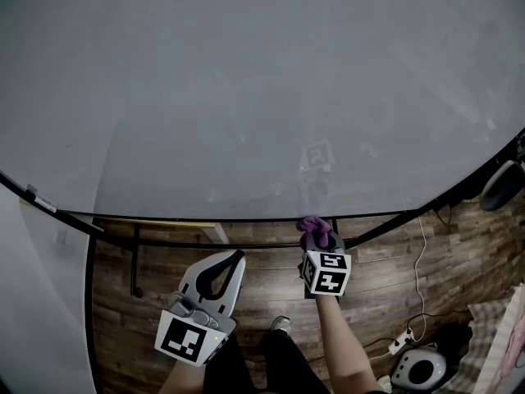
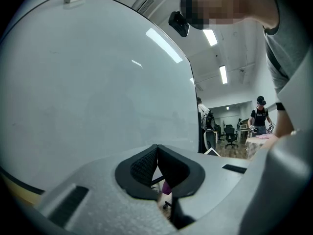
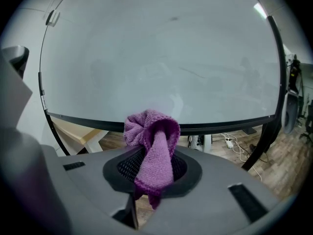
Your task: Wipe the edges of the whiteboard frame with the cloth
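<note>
**Purple cloth at the bottom rail, most of the frame apparently still to do**

Purple and bunched into a wad, the cloth (image 1: 315, 229) is pinched between the jaws of the right gripper (image 1: 317, 238). In the right gripper view its folded head (image 3: 151, 146) sticks out past the fingertips and a tail hangs back through the jaw opening of that gripper (image 3: 154, 169). The wad sits right at the black bottom rail of the whiteboard frame (image 1: 205, 217), a little right of the rail's middle. It looks pressed against the rail or just short of it; the pictures do not settle which.

The left gripper (image 1: 239, 258) hangs below that same rail and left of the cloth, well clear of the rail. Its jaws meet at the tips with nothing held between them, as the left gripper view shows (image 2: 156, 152). It has no part in the wiping at this moment.

As a judgement, the work is on the bottom rail, somewhere along its length. The rail (image 3: 220, 126) looks equally dark on both sides of the cloth, so nothing shows which stretch is already clean. The upright sides that rise from the rail's ends and the top edge opposite it carry no sign of wiping, and I take them as left to do.
</note>
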